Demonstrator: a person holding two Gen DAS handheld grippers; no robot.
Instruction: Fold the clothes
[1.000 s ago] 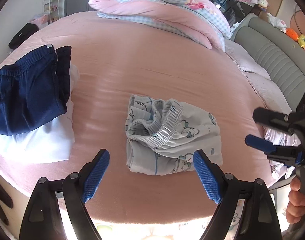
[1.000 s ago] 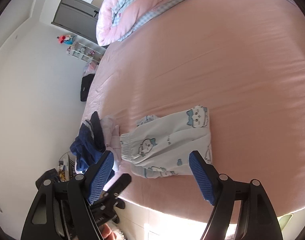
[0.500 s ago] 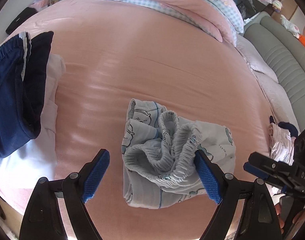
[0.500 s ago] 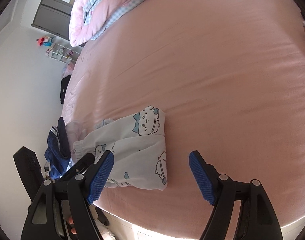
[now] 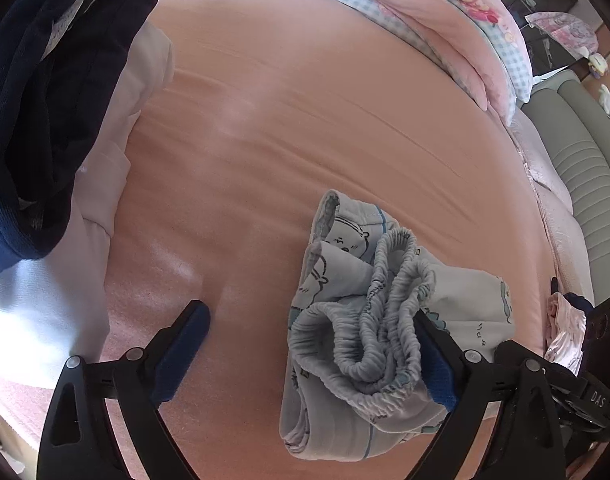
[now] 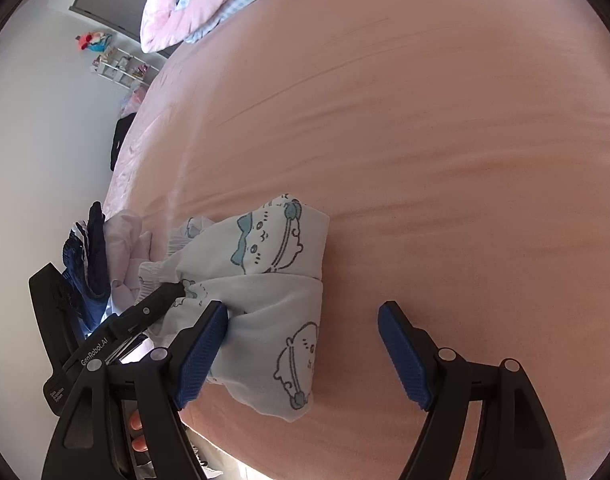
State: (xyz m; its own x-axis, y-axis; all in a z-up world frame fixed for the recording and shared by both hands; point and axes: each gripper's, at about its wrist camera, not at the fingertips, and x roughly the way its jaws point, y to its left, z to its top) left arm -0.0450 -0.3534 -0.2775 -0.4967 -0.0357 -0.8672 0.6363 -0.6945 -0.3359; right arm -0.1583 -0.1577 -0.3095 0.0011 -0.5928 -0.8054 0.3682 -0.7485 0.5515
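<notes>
The left gripper (image 5: 305,356) and right gripper (image 6: 303,350) are spread, ungrasping; the folded cartoon-print white cotton shorts (image 5: 369,320), apparently touched at each gripper's inner finger, could be unfolded if dragged.

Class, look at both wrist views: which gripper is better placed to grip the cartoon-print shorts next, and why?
Probably the left gripper: its open jaws sit at the bunched waistband of the cartoon-print shorts. The right gripper, also open, spans mostly bare bedsheet.
</notes>
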